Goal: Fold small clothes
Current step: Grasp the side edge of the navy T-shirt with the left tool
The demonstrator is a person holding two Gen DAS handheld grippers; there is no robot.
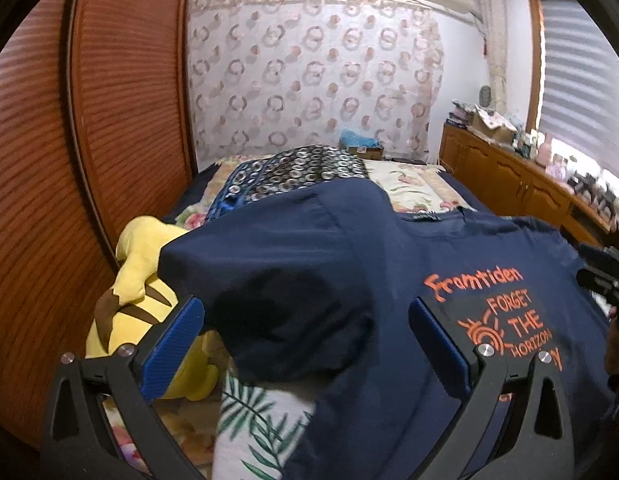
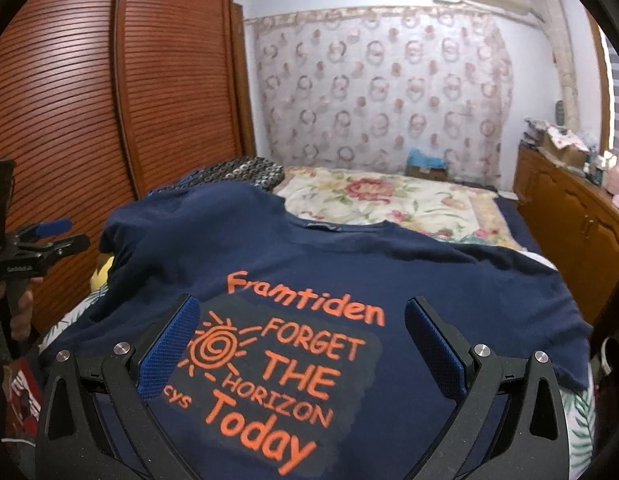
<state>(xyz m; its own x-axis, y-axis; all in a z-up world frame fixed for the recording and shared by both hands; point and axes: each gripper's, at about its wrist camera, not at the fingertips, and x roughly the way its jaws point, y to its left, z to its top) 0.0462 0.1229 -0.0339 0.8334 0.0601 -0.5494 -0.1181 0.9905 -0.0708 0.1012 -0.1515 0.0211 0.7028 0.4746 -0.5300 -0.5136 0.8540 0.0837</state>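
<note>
A navy T-shirt [image 2: 309, 264] with orange print "Framtiden FORGET THE HORIZON Today" lies spread print-up on the bed. My right gripper [image 2: 301, 320] is open and empty, just above the print. My left gripper [image 1: 307, 320] is open and empty, over the shirt's left sleeve [image 1: 277, 272], which lies draped and rumpled over a yellow plush toy [image 1: 145, 280]. The left gripper also shows at the left edge of the right wrist view [image 2: 45, 236], the right one at the right edge of the left wrist view [image 1: 605, 276].
The shirt rests on a leaf-print pillow [image 1: 261, 432]. A floral bedspread [image 2: 389, 204] and a dark patterned cloth [image 1: 301, 172] lie beyond. A louvered wooden wardrobe [image 2: 109, 88] stands left, a cluttered wooden cabinet [image 2: 577, 220] right, a curtain [image 2: 381, 92] behind.
</note>
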